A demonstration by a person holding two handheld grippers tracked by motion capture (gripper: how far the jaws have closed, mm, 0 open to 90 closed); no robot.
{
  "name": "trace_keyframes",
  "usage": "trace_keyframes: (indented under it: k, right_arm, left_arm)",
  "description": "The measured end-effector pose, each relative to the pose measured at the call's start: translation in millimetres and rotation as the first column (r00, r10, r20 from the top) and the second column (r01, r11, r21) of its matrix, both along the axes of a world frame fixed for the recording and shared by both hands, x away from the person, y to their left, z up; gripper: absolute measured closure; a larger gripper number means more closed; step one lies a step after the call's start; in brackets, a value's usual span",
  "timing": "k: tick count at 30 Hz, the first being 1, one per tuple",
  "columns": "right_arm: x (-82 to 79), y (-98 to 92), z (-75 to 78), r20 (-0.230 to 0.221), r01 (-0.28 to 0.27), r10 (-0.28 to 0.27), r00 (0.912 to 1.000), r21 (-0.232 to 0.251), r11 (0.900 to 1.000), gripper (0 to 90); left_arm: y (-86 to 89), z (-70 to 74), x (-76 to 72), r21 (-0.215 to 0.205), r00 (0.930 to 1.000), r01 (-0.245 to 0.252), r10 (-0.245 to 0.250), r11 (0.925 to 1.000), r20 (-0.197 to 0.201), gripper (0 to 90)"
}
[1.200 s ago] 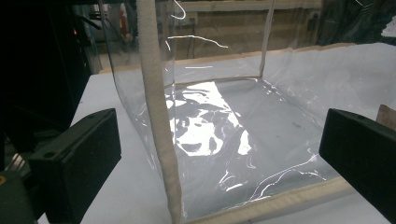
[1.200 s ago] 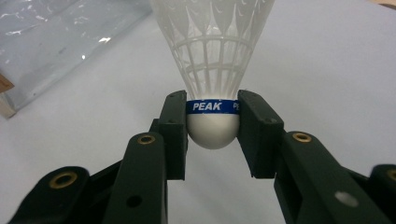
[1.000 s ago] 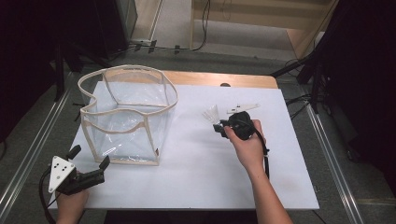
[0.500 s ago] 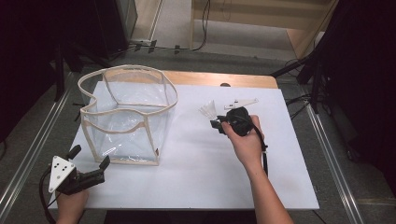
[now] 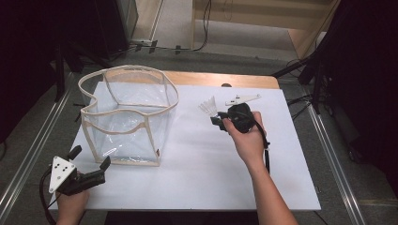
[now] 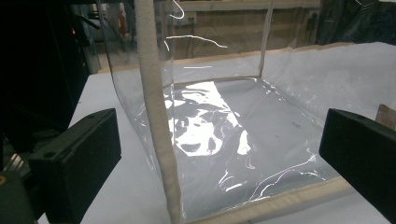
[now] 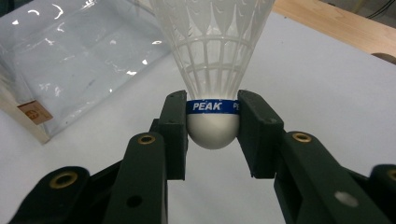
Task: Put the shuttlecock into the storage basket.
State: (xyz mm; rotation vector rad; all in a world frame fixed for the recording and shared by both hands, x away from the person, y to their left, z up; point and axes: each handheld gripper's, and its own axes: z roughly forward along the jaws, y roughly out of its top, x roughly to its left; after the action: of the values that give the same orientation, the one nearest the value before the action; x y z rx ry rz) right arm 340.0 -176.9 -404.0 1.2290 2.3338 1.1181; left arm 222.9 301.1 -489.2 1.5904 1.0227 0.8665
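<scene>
Since earlier frame, our right gripper (image 5: 217, 118) crept slightly left; shuttlecock (image 7: 212, 70) clamped at cork, above worktop (image 5: 197, 164), skirt toward clear bag (image 5: 129, 117) for drop-in. Left gripper (image 5: 89, 161) fingers wide, empty, near bag corner.

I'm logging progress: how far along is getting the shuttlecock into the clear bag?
Done: the right hand-held gripper is shut on the shuttlecock at its cork, lifted off the table. In hand: carrying it. Left: moving it over the bag, which stands open, and dropping it in. The left hand-held gripper waits open beside the bag.
</scene>
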Motion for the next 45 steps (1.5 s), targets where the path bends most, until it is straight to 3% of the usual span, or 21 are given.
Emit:
trace_keyframes:
  k: [26, 45]
  right_arm:
    - [3.0, 12.0, 26.9, 0.040, -0.026, 0.025, 0.9989, 0.026, 0.999, 63.1]
    - [6.6, 18.7, 36.4, 0.059, -0.037, 0.035, 0.9977, 0.035, 0.999, 63.1]
  left_arm:
    - [-0.5, -0.1, 0.0, 0.000, 1.0000, 0.002, -0.002, 1.0000, 0.001, 0.0]
    - [-0.4, 0.0, 0.3, 0.004, 1.0000, 0.004, -0.004, 1.0000, -0.002, 0.0]
